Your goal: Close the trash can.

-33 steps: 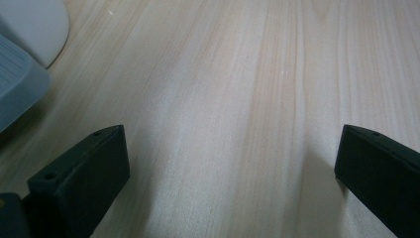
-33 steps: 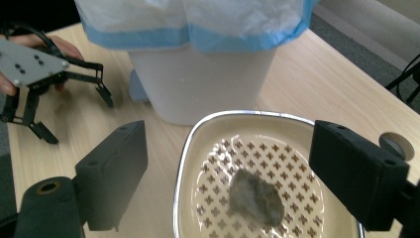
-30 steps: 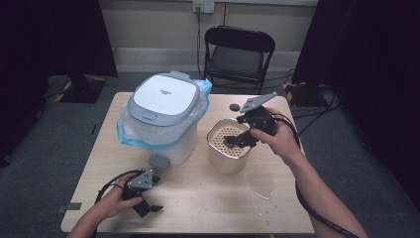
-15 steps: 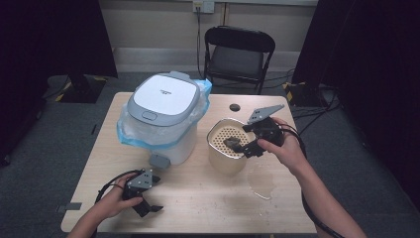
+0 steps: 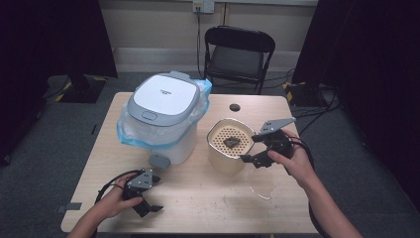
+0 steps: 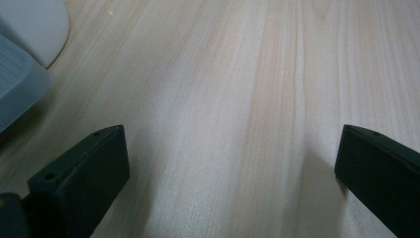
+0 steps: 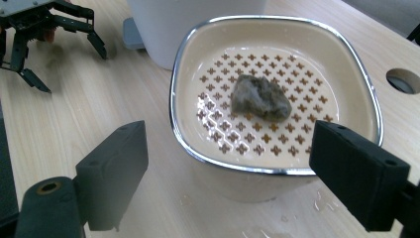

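text: one small dark printed line on white lid (image 5: 162,93) of cooker (image 5: 161,121), high view | legibility: too small and blurred, not readable | other readable labels, numbers, signs: none

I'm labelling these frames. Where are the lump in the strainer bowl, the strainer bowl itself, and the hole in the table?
lump (image 7: 261,97), right gripper view, its middle.
strainer bowl (image 7: 225,161), right gripper view, near metal rim.
hole (image 5: 235,107), high view, its centre, near the table's far edge.
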A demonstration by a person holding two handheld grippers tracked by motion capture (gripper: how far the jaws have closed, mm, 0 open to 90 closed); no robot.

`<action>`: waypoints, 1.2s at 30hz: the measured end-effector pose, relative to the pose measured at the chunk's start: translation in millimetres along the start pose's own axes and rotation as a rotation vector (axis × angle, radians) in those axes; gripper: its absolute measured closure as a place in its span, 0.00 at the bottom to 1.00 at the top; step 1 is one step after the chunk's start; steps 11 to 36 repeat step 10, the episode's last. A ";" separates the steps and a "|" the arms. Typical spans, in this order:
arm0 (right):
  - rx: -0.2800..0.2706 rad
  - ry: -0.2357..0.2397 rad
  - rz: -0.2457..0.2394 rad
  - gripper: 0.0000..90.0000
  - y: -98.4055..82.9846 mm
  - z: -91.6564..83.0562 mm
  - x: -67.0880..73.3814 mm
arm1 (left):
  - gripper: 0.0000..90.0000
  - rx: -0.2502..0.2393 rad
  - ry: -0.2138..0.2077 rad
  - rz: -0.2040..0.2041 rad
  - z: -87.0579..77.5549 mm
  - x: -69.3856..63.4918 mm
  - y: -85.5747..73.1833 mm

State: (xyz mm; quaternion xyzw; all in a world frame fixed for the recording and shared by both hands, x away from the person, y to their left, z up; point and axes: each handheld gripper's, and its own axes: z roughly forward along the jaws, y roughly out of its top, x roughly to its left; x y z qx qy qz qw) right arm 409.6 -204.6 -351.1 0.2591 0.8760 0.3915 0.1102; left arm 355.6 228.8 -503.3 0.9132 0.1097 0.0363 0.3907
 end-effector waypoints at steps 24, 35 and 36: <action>0.018 -0.016 0.007 0.16 -20.2 -5.9 -1.1 | 0.00 0.000 0.001 -0.001 0.1 0.0 0.0; 0.018 -0.016 0.007 0.16 -20.2 -5.9 -1.1 | 0.00 0.000 0.001 -0.001 0.1 0.0 0.0; 0.018 -0.016 0.007 0.16 -20.2 -5.9 -1.1 | 0.00 0.000 0.001 -0.001 0.1 0.0 0.0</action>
